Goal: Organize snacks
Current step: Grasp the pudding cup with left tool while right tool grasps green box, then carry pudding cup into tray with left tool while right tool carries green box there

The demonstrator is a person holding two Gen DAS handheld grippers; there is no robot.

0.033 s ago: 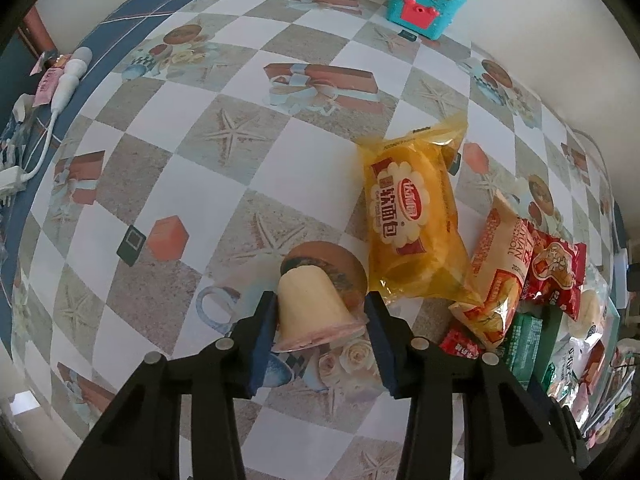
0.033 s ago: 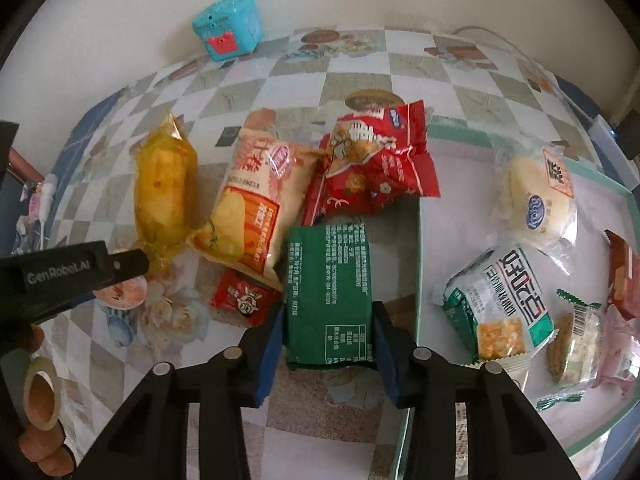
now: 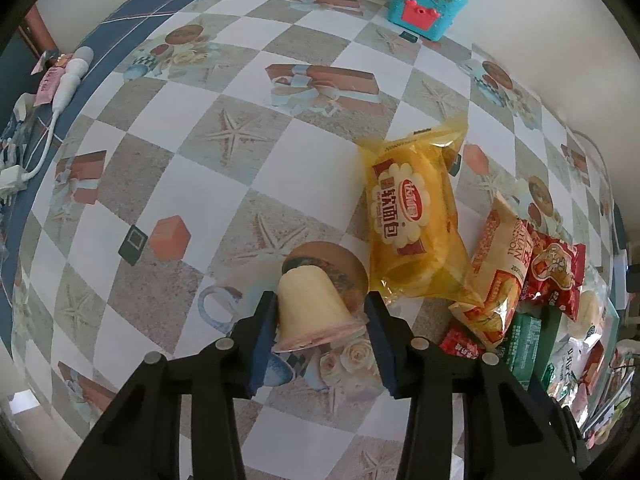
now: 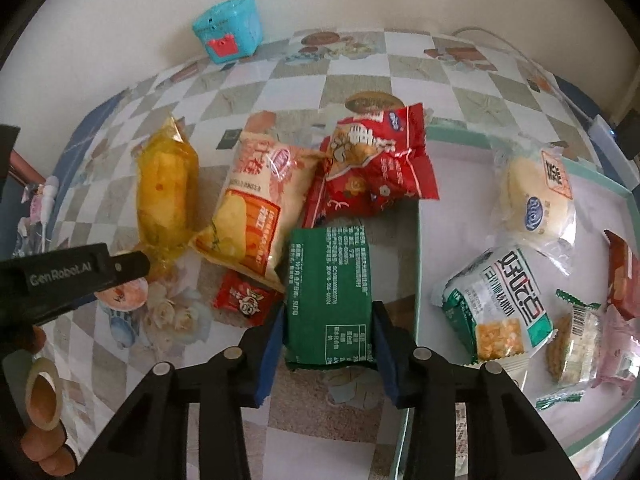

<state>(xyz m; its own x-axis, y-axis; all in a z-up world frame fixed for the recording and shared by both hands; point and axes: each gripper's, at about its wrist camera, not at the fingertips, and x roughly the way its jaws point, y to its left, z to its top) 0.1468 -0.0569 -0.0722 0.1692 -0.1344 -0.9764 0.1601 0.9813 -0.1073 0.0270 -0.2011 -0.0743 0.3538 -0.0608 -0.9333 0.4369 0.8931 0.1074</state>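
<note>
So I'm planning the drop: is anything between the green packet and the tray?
Nothing visible. The green packet sits between the right gripper's jaws, right beside the tray edge, with bare tray floor just past it.

Your left gripper [image 3: 320,316] pinches a cream plastic pudding cup [image 3: 312,304] lying on its side; a yellow wrapped bread packet [image 3: 416,216] lies just ahead-right of it.

cream jelly cup [image 3: 310,304] tilted; green packet [image 4: 330,300] flat.
</note>
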